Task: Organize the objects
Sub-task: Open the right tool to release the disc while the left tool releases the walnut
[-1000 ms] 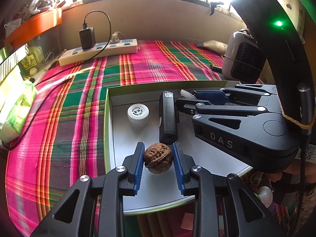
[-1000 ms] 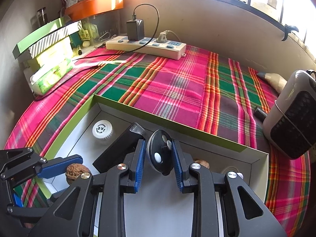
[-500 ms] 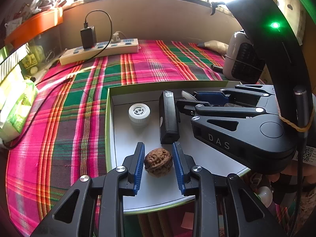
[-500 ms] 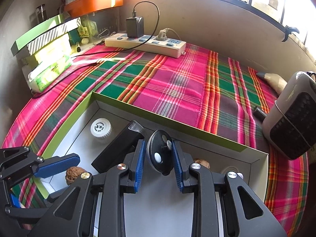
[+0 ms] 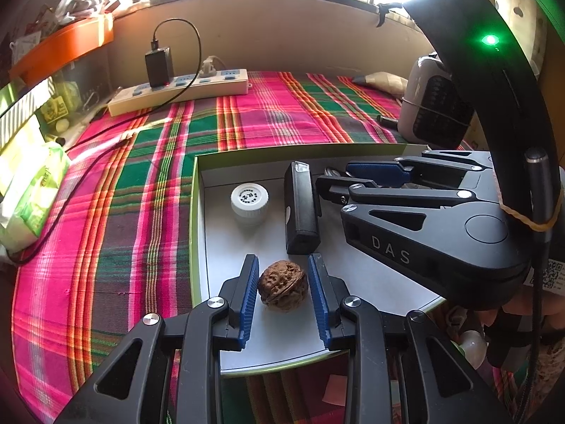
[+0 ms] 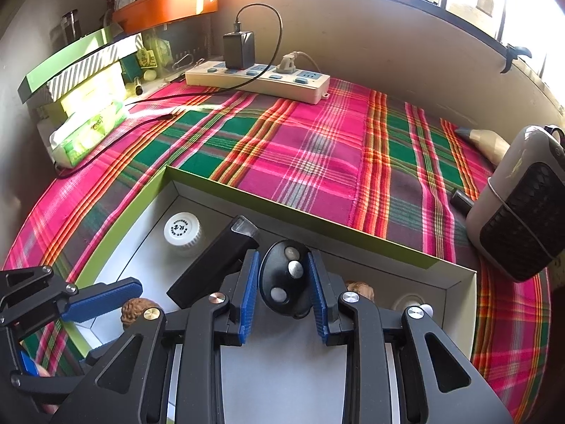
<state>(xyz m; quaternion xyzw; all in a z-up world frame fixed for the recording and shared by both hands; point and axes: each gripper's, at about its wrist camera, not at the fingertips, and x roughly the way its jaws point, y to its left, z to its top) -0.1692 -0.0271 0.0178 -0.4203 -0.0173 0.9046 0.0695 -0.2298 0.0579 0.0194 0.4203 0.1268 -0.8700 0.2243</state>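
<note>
Nothing has moved in the last second, so both grabs look settled. The left claw (image 5: 283, 295) pinches the walnut (image 5: 282, 285) at the box's (image 5: 193, 219) 6 o'clock edge. The right claw (image 6: 283, 289) pinches the key fob (image 6: 286, 279) mid-box, ready to lift.

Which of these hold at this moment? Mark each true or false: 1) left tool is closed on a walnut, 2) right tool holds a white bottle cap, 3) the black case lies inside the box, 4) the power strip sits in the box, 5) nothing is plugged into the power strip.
1) True: the left tool grips the walnut.
2) False: the right tool holds a black key fob; the white bottle stands free in the box.
3) True: the black case lies on the box floor.
4) False: the power strip sits on the plaid cloth by the wall.
5) False: a black charger is plugged in.
</note>
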